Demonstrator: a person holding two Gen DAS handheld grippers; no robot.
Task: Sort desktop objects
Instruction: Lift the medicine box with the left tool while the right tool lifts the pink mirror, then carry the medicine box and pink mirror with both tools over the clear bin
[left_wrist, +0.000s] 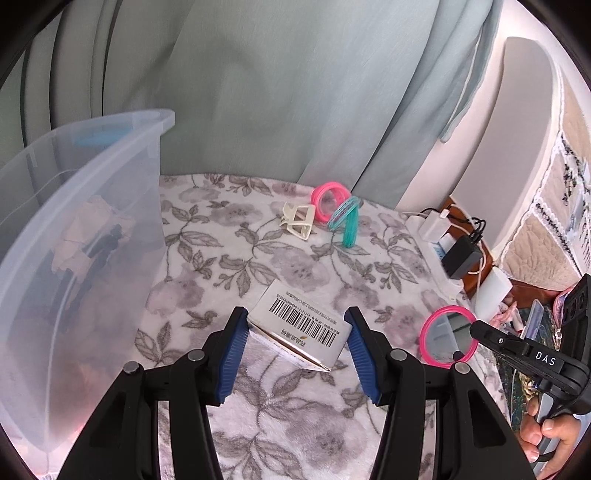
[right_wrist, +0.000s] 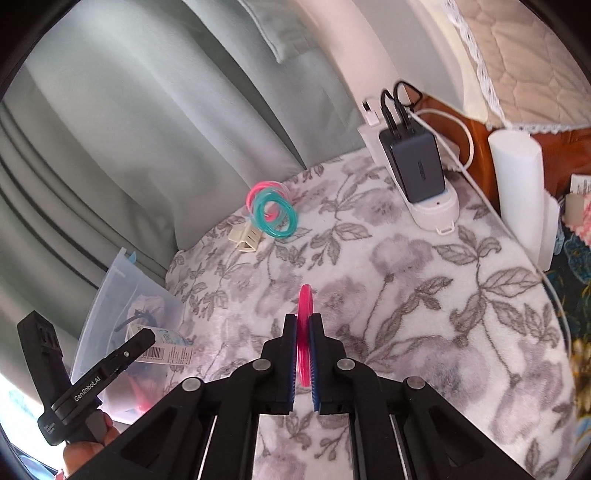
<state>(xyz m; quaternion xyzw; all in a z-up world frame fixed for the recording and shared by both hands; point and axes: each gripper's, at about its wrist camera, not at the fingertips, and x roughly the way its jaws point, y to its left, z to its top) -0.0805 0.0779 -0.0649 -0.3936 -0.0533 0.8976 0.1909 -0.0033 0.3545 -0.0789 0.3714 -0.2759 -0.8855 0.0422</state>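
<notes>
Left wrist view: a clear plastic bin (left_wrist: 85, 236) stands on the left of the floral worktop (left_wrist: 295, 413), its contents blurred behind the wall. The left hand-held gripper (left_wrist: 295, 332) is spread apart around a barcoded box (left_wrist: 301, 328). The right hand-held gripper (right_wrist: 303, 354) is clamped on a pink ring (right_wrist: 306, 314) near the worktop's right edge

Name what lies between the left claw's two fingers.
A white box with a barcode lies between the open left claw's fingers on the flowered cloth, shown in the left wrist view.
</notes>
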